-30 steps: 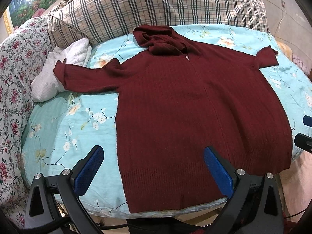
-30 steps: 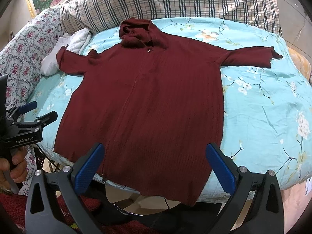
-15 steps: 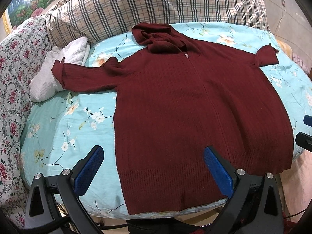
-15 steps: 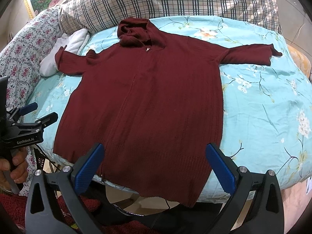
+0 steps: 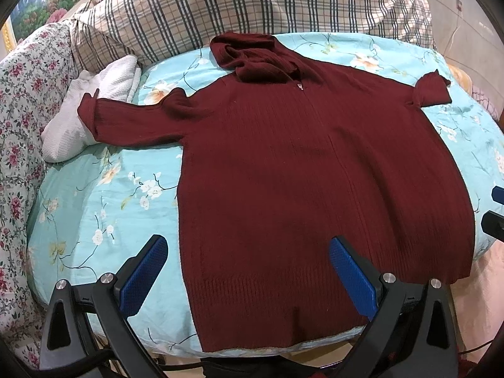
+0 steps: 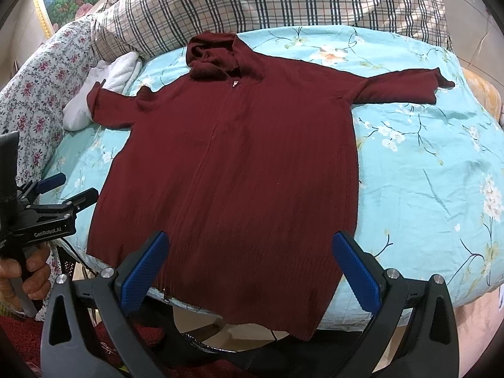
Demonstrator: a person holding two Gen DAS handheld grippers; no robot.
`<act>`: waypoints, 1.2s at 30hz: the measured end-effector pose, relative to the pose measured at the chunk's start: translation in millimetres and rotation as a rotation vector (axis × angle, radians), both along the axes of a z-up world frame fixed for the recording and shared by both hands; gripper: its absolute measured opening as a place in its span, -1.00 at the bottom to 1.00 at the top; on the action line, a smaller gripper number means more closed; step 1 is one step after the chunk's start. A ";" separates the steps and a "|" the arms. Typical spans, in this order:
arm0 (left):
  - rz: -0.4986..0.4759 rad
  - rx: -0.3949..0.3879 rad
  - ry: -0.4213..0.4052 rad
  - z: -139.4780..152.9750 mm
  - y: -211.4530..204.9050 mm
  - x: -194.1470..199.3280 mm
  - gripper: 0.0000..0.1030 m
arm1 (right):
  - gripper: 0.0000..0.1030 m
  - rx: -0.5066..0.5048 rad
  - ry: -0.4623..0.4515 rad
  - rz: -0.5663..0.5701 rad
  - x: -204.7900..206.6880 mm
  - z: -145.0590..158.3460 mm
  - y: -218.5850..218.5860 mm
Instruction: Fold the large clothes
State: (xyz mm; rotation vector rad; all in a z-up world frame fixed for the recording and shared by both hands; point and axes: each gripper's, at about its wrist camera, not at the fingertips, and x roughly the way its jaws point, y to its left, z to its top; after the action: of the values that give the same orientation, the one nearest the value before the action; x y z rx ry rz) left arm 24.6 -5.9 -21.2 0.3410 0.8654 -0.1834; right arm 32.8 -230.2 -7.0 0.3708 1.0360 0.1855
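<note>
Maroon hoodie unmoved; both tools still hover.

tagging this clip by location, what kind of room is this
Most likely a bedroom: a bed with a floral turquoise sheet, plaid bedding piled at its head, and a maroon hooded cardigan spread flat on top.

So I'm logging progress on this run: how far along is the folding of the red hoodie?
Done: the hoodie lies spread flat on the bed, zipper up, both sleeves out to the sides. In hand: nothing; the left gripper and right gripper are open near the hem, gripping no cloth. Left: every fold, starting with the sleeves.
</note>
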 end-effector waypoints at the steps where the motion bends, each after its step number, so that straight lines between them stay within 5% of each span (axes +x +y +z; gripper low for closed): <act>1: -0.001 -0.002 0.002 -0.4 0.0 1.0 0.99 | 1.00 0.001 0.000 0.001 0.7 0.1 0.3; 20: -0.004 -0.039 0.056 -7.9 1.0 21.9 0.99 | 1.00 0.030 -0.048 -0.071 9.6 -3.7 -22.5; 26: 0.053 -0.031 0.042 -10.8 3.8 52.9 0.99 | 0.98 0.068 -0.089 -0.204 39.2 -12.6 -81.6; 36: 0.097 -0.055 0.082 -24.5 -1.5 105.7 0.99 | 0.40 0.107 -0.113 -0.477 152.9 -39.5 -228.2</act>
State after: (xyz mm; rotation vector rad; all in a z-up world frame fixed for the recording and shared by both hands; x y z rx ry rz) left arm 130.3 -7.4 -45.8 0.2413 0.9538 -0.1317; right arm 185.7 -458.4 -46.6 0.6855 0.8025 -0.1661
